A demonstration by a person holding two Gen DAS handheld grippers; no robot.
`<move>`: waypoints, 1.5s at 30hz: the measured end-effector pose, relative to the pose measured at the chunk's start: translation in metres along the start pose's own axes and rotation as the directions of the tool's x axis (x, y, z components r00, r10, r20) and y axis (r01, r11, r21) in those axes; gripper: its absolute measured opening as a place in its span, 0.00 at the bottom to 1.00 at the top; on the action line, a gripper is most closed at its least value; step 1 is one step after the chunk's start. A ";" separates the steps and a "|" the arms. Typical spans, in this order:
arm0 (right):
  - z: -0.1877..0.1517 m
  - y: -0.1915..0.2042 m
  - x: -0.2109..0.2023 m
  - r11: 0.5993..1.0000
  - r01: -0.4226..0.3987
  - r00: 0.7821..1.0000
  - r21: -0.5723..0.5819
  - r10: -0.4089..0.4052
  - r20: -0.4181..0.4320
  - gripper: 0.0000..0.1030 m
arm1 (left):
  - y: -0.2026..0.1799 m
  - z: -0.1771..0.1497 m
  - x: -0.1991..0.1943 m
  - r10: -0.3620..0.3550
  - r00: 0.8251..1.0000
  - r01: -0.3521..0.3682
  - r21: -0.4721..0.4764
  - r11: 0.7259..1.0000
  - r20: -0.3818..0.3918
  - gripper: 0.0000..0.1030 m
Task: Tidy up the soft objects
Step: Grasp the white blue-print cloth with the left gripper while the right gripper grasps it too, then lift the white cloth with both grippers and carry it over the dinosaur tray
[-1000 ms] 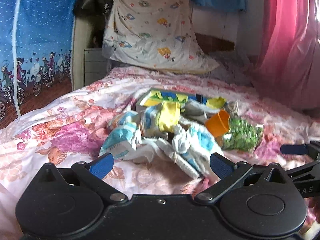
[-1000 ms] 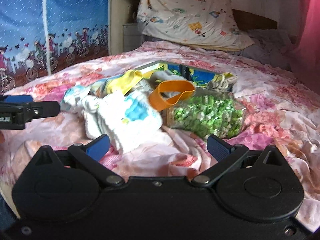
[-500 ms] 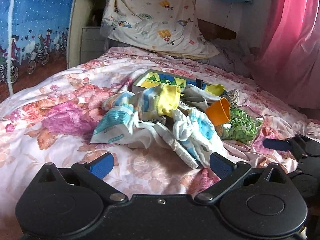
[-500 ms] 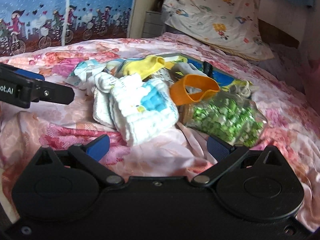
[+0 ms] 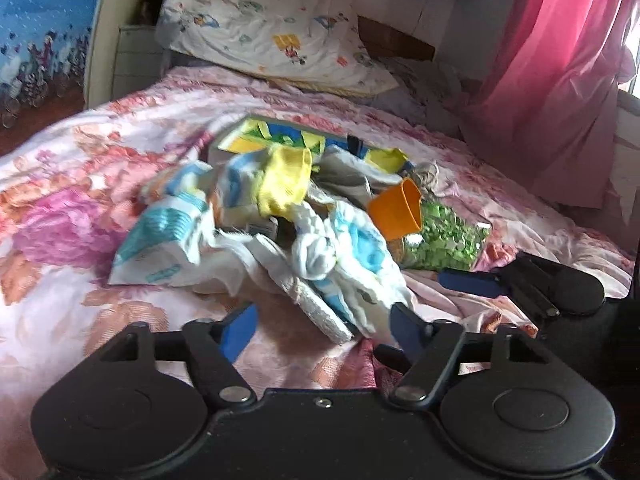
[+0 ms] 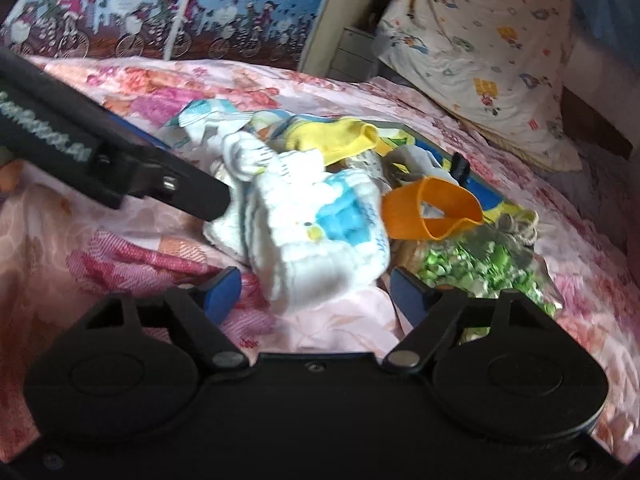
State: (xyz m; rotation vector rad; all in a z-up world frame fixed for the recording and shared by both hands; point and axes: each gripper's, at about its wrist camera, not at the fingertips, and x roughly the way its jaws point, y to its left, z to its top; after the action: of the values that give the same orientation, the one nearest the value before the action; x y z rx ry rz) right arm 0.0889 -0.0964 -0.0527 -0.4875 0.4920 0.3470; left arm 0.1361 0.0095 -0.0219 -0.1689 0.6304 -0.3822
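Note:
A pile of soft things lies on the floral bedsheet (image 5: 80,200). Nearest is a white and blue towel (image 5: 352,256), with a yellow sock (image 5: 284,184) and a blue-white packet (image 5: 160,240) behind it. My left gripper (image 5: 322,326) is closing, its jaws either side of the towel's near edge, pads not pressing. In the right wrist view the same towel (image 6: 320,236) lies between the closing jaws of my right gripper (image 6: 316,286), untouched by the pads. A black finger (image 6: 192,190) of the left gripper reaches the towel's left side.
An orange band (image 5: 396,210) and a clear bag of green pieces (image 5: 448,240) lie right of the pile. A colourful flat box (image 5: 280,138) sits behind it. A cartoon-print pillow (image 5: 272,28) leans at the bed's head and a pink curtain (image 5: 560,60) hangs at right.
Both grippers have come closer to the pile and lower, and their jaws have narrowed. The right view has rolled, and the left gripper now reaches further into it.

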 end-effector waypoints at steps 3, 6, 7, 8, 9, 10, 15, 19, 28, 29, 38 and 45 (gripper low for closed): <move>0.001 0.005 0.007 0.999 0.010 1.000 -0.035 -0.011 -0.002 0.64 | 0.004 0.000 0.008 -0.008 1.000 0.007 -0.019 1.000 -0.029 0.56; 0.002 0.010 0.015 0.998 0.017 1.000 -0.055 -0.017 0.002 0.60 | 0.008 0.001 0.013 -0.009 0.999 0.006 -0.054 0.999 -0.045 0.52; 0.003 0.011 0.018 0.998 0.019 1.000 -0.065 -0.019 0.002 0.57 | 0.010 0.001 0.015 -0.011 0.999 0.008 -0.068 0.998 -0.051 0.51; 0.003 0.013 0.022 0.997 0.021 1.000 -0.075 -0.021 0.001 0.55 | 0.011 0.002 0.018 -0.016 0.998 0.011 -0.082 0.997 -0.058 0.48; 0.004 0.015 0.023 0.996 0.024 1.000 -0.085 -0.024 -0.002 0.54 | 0.013 0.002 0.020 -0.019 0.998 0.013 -0.092 0.996 -0.063 0.45; 0.005 0.016 0.025 0.995 0.027 1.000 -0.095 -0.028 -0.002 0.53 | 0.014 0.003 0.022 -0.023 0.997 0.016 -0.102 0.995 -0.068 0.44; 0.004 0.020 0.029 0.992 0.045 0.999 -0.121 -0.046 -0.005 0.49 | 0.018 0.004 0.029 -0.031 0.996 0.020 -0.139 0.990 -0.081 0.34; 0.003 0.022 0.029 0.987 0.072 0.997 -0.144 -0.075 -0.016 0.40 | 0.021 0.005 0.031 -0.047 0.995 0.033 -0.167 0.985 -0.083 0.26; 0.001 0.025 0.027 0.982 0.082 0.995 -0.173 -0.090 -0.039 0.08 | 0.019 0.005 0.030 -0.058 0.996 0.047 -0.158 0.986 -0.066 0.15; 0.001 0.025 0.026 0.981 0.085 0.995 -0.176 -0.092 -0.035 0.06 | 0.018 0.004 0.028 -0.055 0.997 0.045 -0.154 0.987 -0.062 0.14; -0.002 0.033 -0.012 0.953 0.159 0.986 -0.257 -0.143 0.083 0.04 | 0.002 -0.003 -0.011 0.021 1.000 -0.021 -0.034 0.999 0.001 0.10; -0.003 0.034 -0.046 0.945 0.204 0.967 -0.257 -0.154 0.202 0.04 | -0.008 -0.013 -0.046 0.053 0.996 -0.053 -0.004 0.999 0.072 0.10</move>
State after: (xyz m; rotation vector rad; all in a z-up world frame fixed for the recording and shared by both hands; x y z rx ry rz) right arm 0.0352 -0.0786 -0.0429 -0.7603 0.2207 0.2808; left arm 0.0917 0.0198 -0.0049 -0.1670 0.5631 -0.3233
